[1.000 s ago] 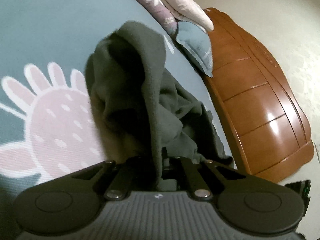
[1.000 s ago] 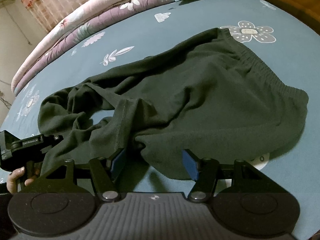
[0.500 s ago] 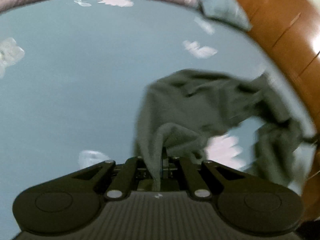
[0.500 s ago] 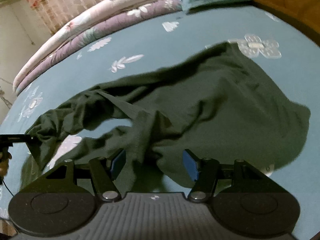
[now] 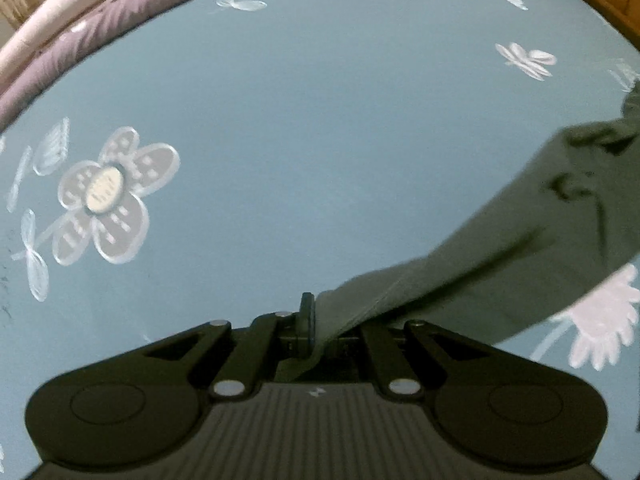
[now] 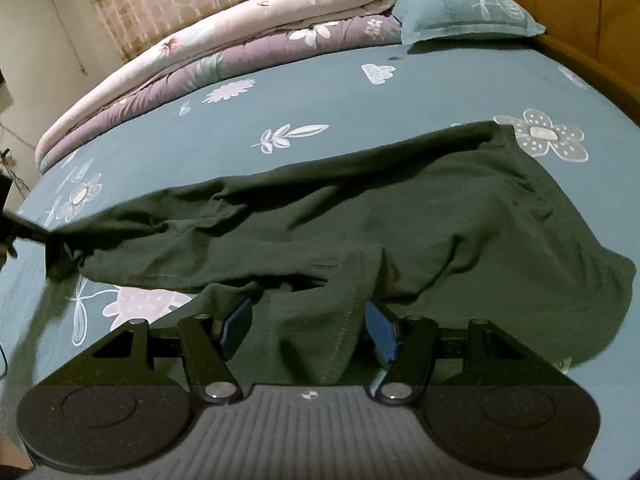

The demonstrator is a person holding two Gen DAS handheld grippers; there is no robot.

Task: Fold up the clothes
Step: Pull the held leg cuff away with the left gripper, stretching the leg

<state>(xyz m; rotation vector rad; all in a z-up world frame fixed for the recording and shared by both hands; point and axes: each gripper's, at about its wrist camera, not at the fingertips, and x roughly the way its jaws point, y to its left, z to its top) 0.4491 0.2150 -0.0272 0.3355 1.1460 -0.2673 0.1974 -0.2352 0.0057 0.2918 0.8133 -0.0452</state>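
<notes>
Left tongs (image 5: 316, 326) pinching trousers (image 6: 400, 216), right tongs (image 6: 306, 328) spread

We look low and close across the bedsheet (image 5: 320, 120) from the left gripper, from the right gripper towards the far pillow (image 6: 460, 12), both views sharing the dark garment (image 6: 400, 208).

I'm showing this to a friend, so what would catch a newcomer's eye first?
A dark green garment lies stretched across the blue flowered bedsheet, one end pinched in the left tool. The right tool sits open around a near fold. Folded quilts line the far edge.
</notes>
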